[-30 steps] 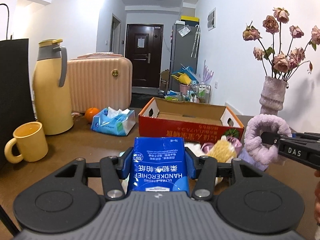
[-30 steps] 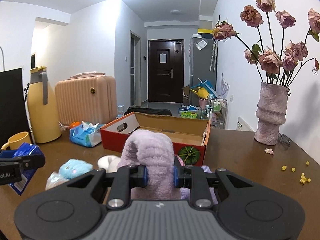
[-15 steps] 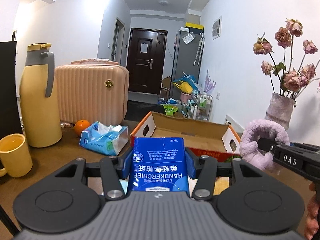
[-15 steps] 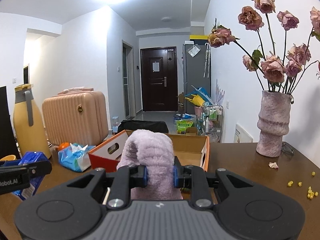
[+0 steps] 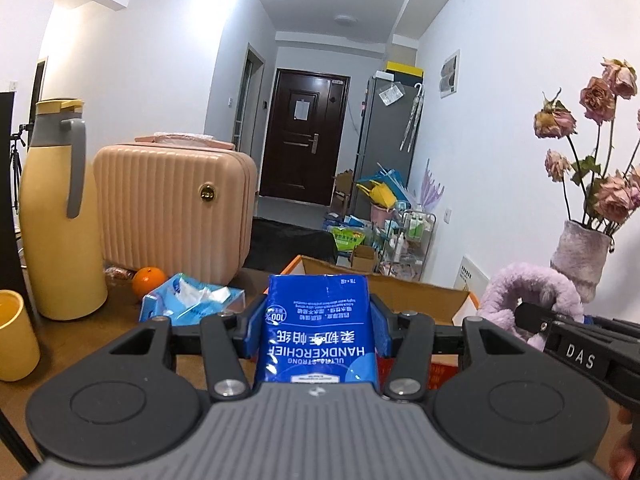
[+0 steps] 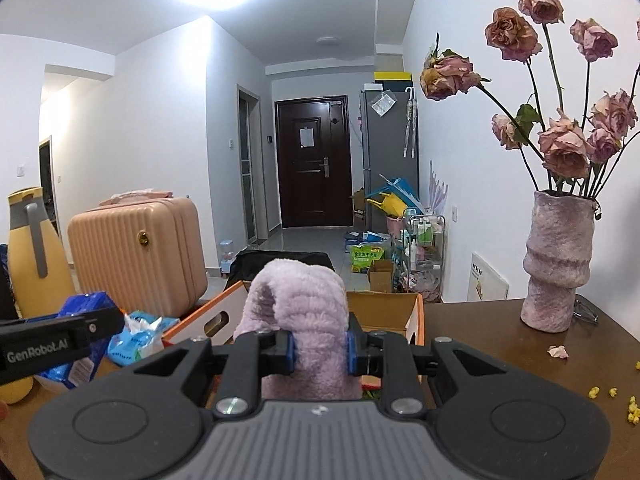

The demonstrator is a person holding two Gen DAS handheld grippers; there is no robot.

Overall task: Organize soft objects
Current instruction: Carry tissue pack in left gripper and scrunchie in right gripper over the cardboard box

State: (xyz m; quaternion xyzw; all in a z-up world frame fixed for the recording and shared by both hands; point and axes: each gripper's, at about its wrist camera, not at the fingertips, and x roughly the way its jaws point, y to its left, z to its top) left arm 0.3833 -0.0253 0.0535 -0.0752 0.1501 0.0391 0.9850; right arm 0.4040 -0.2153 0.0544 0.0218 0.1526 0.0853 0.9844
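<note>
My left gripper (image 5: pixel 318 330) is shut on a blue handkerchief tissue pack (image 5: pixel 318 320), held upright above the near edge of the orange cardboard box (image 5: pixel 420 300). My right gripper (image 6: pixel 319 350) is shut on a fluffy lilac headband (image 6: pixel 300 308), whose loop rises above the blue pads. The same lilac headband (image 5: pixel 528 296) shows at the right of the left wrist view, in the right gripper's black fingers (image 5: pixel 536 318). From the right wrist view the open box (image 6: pixel 384 308) lies just behind the headband, and the blue pack (image 6: pixel 86 308) sits at the left.
A yellow thermos (image 5: pixel 60 216), a yellow mug (image 5: pixel 16 336), a pink case (image 5: pixel 172 212), an orange (image 5: pixel 149 280) and an opened light-blue tissue pack (image 5: pixel 192 298) stand to the left. The vase of dried roses (image 6: pixel 558 264) is on the right, with yellow crumbs (image 6: pixel 612 394) nearby.
Both grippers have risen and moved toward the box with their loads; the box and the table's far items look closer and lower. The soft toys below have dropped out of sight.
</note>
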